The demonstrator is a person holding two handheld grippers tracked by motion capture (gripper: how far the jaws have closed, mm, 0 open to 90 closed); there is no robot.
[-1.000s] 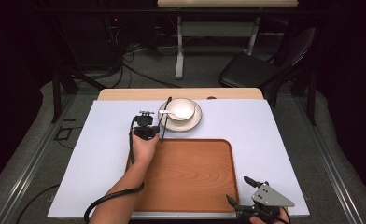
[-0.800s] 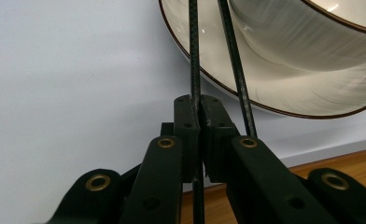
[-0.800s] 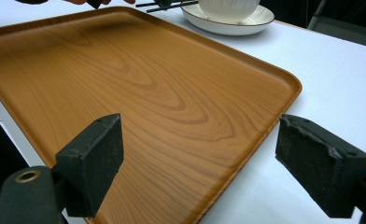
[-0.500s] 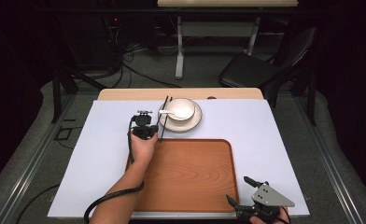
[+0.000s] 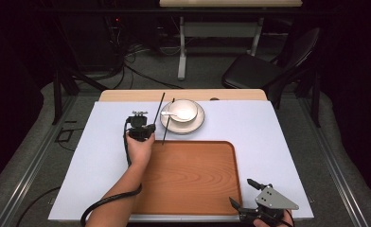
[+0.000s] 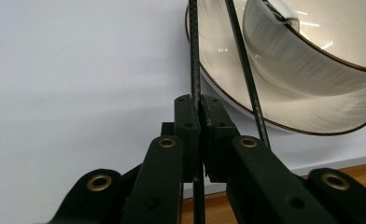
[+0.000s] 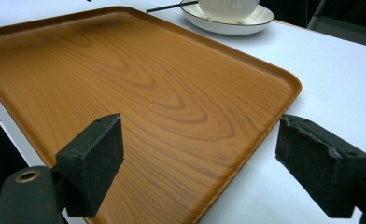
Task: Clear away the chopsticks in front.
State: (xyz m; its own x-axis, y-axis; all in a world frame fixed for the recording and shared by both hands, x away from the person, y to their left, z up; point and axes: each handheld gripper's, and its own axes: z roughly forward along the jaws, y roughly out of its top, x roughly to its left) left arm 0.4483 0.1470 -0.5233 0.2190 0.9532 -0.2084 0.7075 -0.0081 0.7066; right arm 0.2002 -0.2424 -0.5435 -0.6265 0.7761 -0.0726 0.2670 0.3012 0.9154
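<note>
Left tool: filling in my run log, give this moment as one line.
left tool: shut on chopstick | second chopstick: against plate | right tool: open, over tray corner

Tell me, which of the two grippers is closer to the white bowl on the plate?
Left. The left gripper sits just beside the plate holding the bowl, shut on a chopstick. The right gripper waits open at the table's near edge, across the tray.
</note>
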